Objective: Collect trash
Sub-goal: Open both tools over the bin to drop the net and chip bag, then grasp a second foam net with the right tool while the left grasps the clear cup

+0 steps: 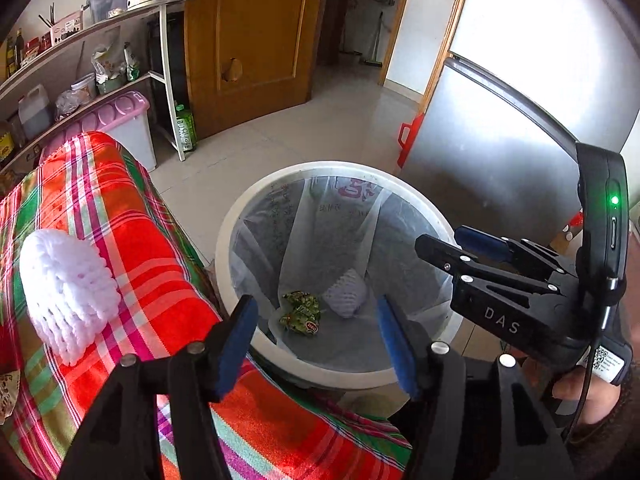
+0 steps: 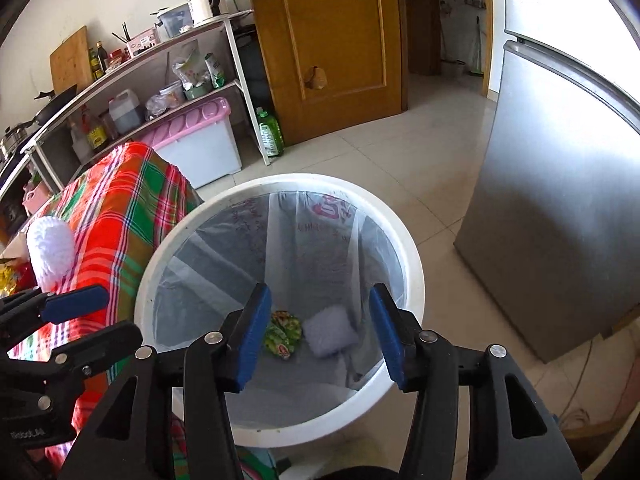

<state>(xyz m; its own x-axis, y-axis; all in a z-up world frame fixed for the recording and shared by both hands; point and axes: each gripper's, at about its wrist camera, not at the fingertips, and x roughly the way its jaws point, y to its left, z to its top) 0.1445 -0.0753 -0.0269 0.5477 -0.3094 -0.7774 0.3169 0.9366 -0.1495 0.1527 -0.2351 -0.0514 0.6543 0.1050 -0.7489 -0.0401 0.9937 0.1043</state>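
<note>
Both tongs hang over the white trash bin point(image 2: 280, 420), which stands on the floor tight against the edge of the tabletop point(image 1: 132, 240) with its plaid cloth, probably so that rubbish can be carried the short way across and dropped straight in. The left tongs point(image 1: 316, 336) are spread wide with nothing between the blue pads, and the right tongs point(image 2: 320, 336) are likewise parted and empty, poised above the bin's mouth. At the bottom of the clear liner lie a crumpled green wrapper point(image 2: 282, 334) and a white foam fruit net point(image 2: 330, 336), touching or nearly so; the liner's folds make this hard to judge. A second white foam net point(image 1: 68, 292) lies on the cloth near the tabletop's edge, well apart from both tongs. It looks like the next piece to collect, and the left tongs are nearer to it.
</note>
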